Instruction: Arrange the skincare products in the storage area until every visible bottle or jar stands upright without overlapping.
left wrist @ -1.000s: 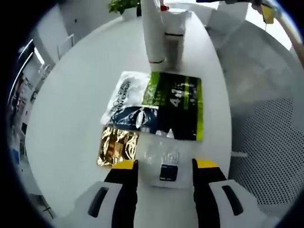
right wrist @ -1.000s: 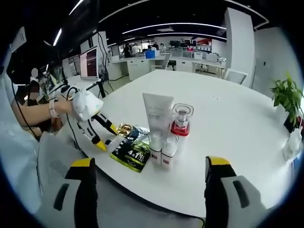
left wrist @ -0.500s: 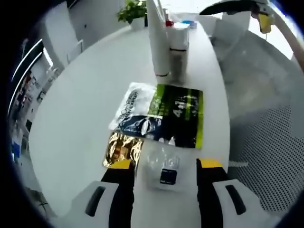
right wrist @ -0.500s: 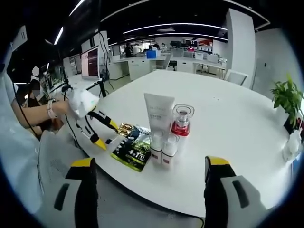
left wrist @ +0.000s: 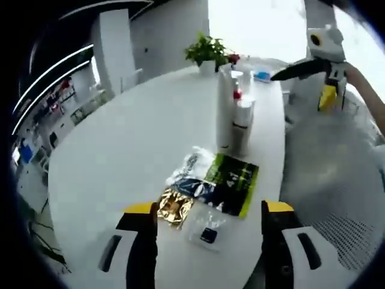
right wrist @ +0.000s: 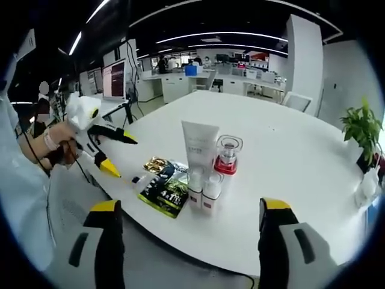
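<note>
We see both hand-held grippers spread and empty: left hand-held gripper [left wrist: 207, 217] above the bench [left wrist: 120, 156] edge, right hand-held gripper [right wrist: 189, 241] well back. On the bench a white tube [right wrist: 200, 144], a red-based jar [right wrist: 228, 153] and two small bottles [right wrist: 203, 189] stand upright together; flat sachets [right wrist: 163, 183] lie just beside them.

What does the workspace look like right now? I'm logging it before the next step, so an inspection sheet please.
Surface: round white table.
Job's things: white tube, red-based jar and two small bottles upright, clustered.
Clutter: green-black sachet, gold sachet, clear packet lying flat.
Grippers: left gripper open, empty; right gripper open, empty.
Cables: nothing seen.
Surroundings: potted plant, office desks behind.
</note>
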{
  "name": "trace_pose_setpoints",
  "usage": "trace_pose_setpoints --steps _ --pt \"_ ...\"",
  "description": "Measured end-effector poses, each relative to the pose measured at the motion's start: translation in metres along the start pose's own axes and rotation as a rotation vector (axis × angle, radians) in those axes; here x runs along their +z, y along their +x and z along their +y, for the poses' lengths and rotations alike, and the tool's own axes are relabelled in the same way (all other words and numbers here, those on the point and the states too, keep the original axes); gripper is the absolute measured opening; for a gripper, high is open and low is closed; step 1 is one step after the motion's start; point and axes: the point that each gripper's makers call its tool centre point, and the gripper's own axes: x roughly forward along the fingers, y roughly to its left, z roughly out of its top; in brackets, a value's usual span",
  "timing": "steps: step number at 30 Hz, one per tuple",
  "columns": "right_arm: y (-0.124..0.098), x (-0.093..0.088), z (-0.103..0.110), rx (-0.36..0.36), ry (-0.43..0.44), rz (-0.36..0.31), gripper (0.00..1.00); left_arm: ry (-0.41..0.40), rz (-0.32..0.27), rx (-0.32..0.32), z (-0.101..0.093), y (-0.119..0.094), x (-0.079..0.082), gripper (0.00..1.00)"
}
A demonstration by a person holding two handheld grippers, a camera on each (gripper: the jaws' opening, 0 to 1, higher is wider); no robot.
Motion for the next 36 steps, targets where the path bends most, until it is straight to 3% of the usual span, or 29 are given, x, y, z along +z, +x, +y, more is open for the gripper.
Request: trace_pose_setpoints --steps 10,22,30,36 --pt "-0.005 0.000 0.000 -0.001 -0.012 -0.001 0.95 -0.088 -0.104 0.090 -0.006 -0.042 0.015 0.80" --pt "-0.005 0.001 -0.002 0.002 -0.011 -0.004 0.95 -0.118 -0.121 0.120 -0.018 -0.063 0.016 0.90" --pt "-0.005 -0.003 -0.001 0.000 -0.006 0.007 0.95 -0.115 -0.118 0.149 -0.015 -0.069 0.019 0.97" --pt "-0.004 -0.002 0.001 0.001 -0.003 0.008 0.95 -0.122 -0.136 0.175 -0.013 -0.074 0.022 0.97"
